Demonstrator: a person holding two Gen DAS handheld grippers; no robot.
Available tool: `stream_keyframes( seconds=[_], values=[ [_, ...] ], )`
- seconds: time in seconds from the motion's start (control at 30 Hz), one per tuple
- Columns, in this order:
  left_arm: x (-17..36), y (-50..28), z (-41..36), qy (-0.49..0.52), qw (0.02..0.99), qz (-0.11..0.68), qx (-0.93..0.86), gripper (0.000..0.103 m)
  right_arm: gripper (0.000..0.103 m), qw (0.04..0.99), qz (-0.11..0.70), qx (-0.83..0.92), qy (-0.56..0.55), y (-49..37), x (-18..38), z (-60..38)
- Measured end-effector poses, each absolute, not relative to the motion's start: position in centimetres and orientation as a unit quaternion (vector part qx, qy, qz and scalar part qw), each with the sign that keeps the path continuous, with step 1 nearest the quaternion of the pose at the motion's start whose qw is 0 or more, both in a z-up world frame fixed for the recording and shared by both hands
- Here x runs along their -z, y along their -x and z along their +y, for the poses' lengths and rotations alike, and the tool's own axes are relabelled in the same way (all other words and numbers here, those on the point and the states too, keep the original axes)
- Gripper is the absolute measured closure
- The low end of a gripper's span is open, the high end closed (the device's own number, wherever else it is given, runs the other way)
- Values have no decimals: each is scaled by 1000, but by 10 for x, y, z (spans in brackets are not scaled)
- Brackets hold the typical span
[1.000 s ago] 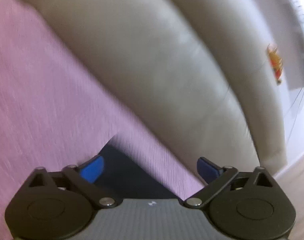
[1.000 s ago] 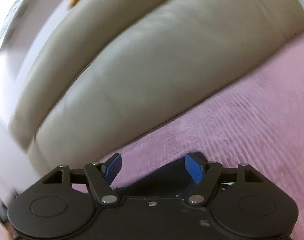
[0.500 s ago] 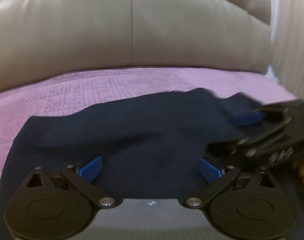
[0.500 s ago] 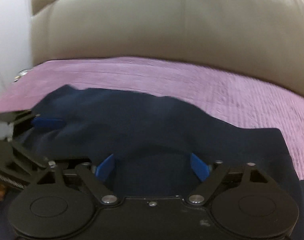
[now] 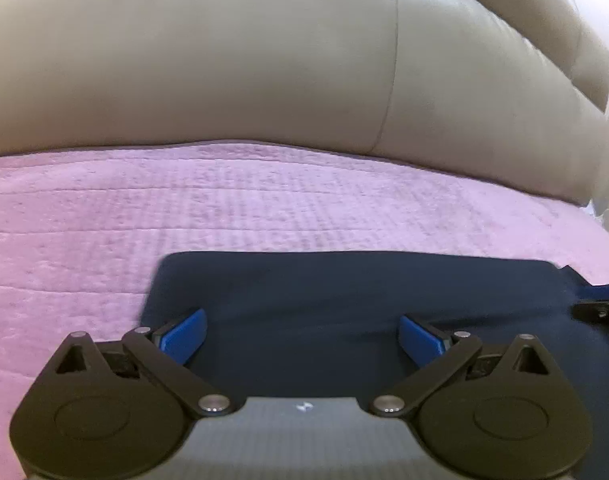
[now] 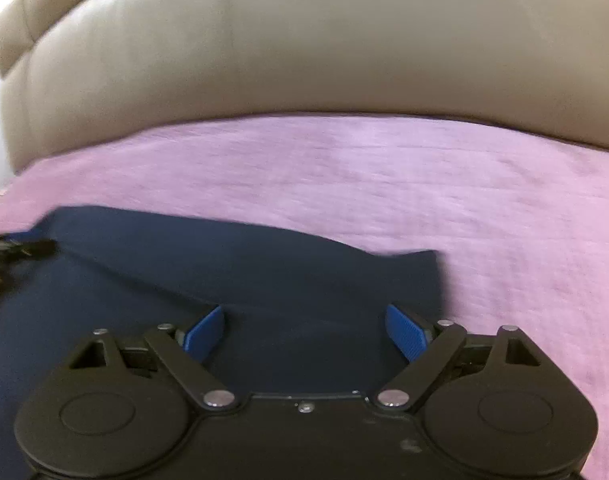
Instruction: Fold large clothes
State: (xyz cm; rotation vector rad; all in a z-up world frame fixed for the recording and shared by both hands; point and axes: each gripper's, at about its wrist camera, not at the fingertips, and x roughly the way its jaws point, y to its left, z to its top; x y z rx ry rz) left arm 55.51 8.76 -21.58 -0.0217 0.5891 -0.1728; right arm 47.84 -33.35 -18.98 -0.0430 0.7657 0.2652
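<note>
In the left wrist view, the left gripper [image 5: 302,334] is seen low over the dark navy garment [image 5: 344,292], which is laid flat on the pink quilted cover [image 5: 264,208] of a beige leather sofa [image 5: 224,60]. Its blue fingers [image 5: 184,334] are spread wide apart and nothing is held between them; the cloth only lies beneath them. The far edge of the garment is drawn almost straight, and its left corner is placed just ahead of the left finger. At the right border, a part of the right gripper [image 5: 600,304] is visible near the other end of the same edge.

In the right wrist view, the right gripper [image 6: 304,332] is likewise held wide open with nothing gripped, above the garment [image 6: 244,264]. Here the far edge is less tidy (a soft ridge runs across the cloth, and the right corner is blurred). The left gripper [image 6: 12,246] is seen at the left border.

The step in hand is judged to be the laying down and smoothing of a fold. It is done well if the ridge is pressed flat and both corners are aligned before the next fold is taken. Both tools are pointed forward toward the sofa back, nearly level and parallel, one near each end of the garment.
</note>
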Motion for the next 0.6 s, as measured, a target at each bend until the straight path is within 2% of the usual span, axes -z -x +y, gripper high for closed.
stream_keyframes(
  seconds=[0.1, 0.2, 0.3, 0.37, 0.4, 0.43, 0.53, 0.57, 0.6],
  values=[
    [210, -552, 77, -56, 950, 303, 59, 0, 2, 912, 390, -57, 114, -468, 175, -329],
    [187, -530, 79, -76, 948, 302, 58, 6, 6, 924, 372, -54, 74, -451, 139, -339],
    [154, -491, 64, -101, 950, 249, 157, 0, 3, 932, 334, -144, 17, -427, 102, -332],
    [143, -479, 49, -95, 931, 267, 230, 0, 2, 910, 347, -224, 30, -419, 93, -302],
    [144, -479, 38, -92, 916, 292, 261, 0, 2, 878, 374, -287, 86, -412, 101, -259],
    [147, -480, 30, -93, 905, 310, 277, 0, 2, 878, 374, -287, 86, -412, 101, -259],
    [178, -486, 12, -114, 871, 365, 310, 0, 2, 839, 411, -305, 185, -404, 134, -211],
    [193, -488, 14, -124, 865, 377, 306, 0, 1, 823, 434, -304, 204, -406, 151, -205],
    [208, -487, 20, -133, 866, 373, 305, 0, 0, 829, 433, -310, 171, -407, 170, -220]
  ],
)
